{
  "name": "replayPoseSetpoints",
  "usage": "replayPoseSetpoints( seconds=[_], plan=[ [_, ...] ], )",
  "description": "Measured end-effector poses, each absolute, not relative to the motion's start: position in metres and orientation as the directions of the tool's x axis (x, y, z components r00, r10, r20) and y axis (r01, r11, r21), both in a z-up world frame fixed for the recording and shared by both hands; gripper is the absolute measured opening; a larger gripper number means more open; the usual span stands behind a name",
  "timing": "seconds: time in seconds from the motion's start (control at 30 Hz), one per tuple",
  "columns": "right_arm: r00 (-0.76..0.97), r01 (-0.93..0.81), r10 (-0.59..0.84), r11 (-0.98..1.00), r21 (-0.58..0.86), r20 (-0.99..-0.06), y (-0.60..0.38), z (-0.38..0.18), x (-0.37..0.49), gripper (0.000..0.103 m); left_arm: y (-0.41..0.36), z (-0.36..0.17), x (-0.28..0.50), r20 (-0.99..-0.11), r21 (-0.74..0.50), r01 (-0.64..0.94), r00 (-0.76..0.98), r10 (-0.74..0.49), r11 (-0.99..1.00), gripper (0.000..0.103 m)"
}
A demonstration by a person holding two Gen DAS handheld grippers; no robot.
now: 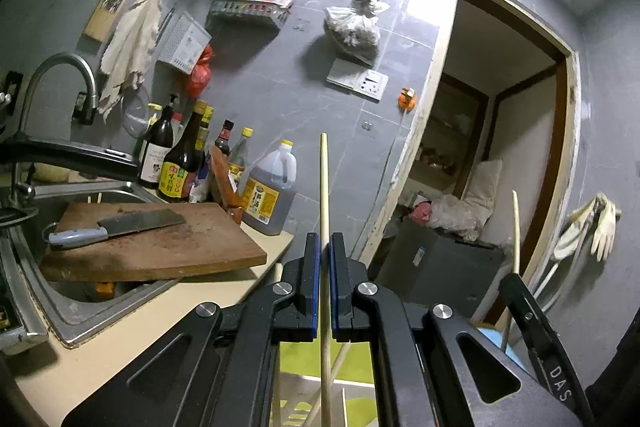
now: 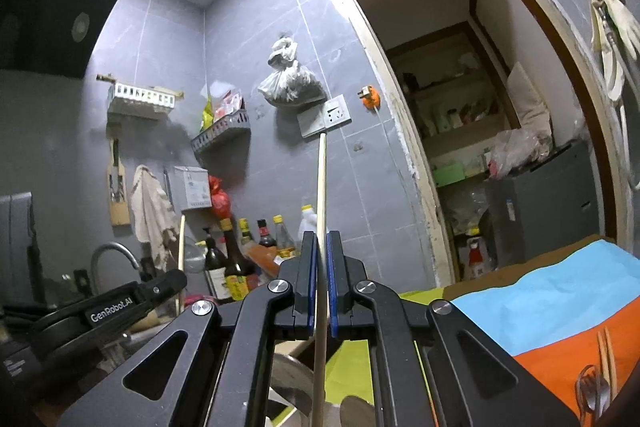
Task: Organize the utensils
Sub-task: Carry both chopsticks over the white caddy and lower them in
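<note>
Wooden chopsticks, one each: left gripper (image 1: 324, 247) pinches a chopstick (image 1: 324, 183) upright above the green holder (image 1: 360, 363); right gripper (image 2: 322, 247) clamps its chopstick (image 2: 321, 183) likewise. We'd lower both straight, keeping them vertical so tips clear the rim. Readable: "GenRobot.AI" on the left gripper, "DAS" on the right.
</note>
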State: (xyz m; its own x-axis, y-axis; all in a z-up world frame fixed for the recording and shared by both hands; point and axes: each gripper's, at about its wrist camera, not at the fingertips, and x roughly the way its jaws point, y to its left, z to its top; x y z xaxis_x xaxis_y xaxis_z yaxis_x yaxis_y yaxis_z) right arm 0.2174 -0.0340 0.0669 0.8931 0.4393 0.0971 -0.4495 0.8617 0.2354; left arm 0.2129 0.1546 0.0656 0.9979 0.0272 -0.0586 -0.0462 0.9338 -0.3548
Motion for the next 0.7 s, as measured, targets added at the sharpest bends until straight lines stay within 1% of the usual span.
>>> replayPoseSetpoints(
  seconds=[0.13,0.33,0.7],
  plan=[
    [0.892,-0.45,0.445,0.865,0.221,0.074,-0.032,0.059,0.218,0.003,0.15,0.059,0.213,-0.054,-0.334,-0.018,0.999,0.0,0.942,0.002],
    [0.899,-0.436,0.436,0.876,0.204,0.05,-0.032,0.052,0.217,0.003,0.15,0.05,0.21,-0.047,-0.345,0.0,0.999,-0.017,0.939,0.002],
    [0.892,-0.447,0.451,0.877,0.177,0.023,-0.025,0.046,0.212,0.004,0.153,0.044,0.204,-0.079,-0.355,0.013,0.996,-0.044,0.935,0.002]
  ],
)
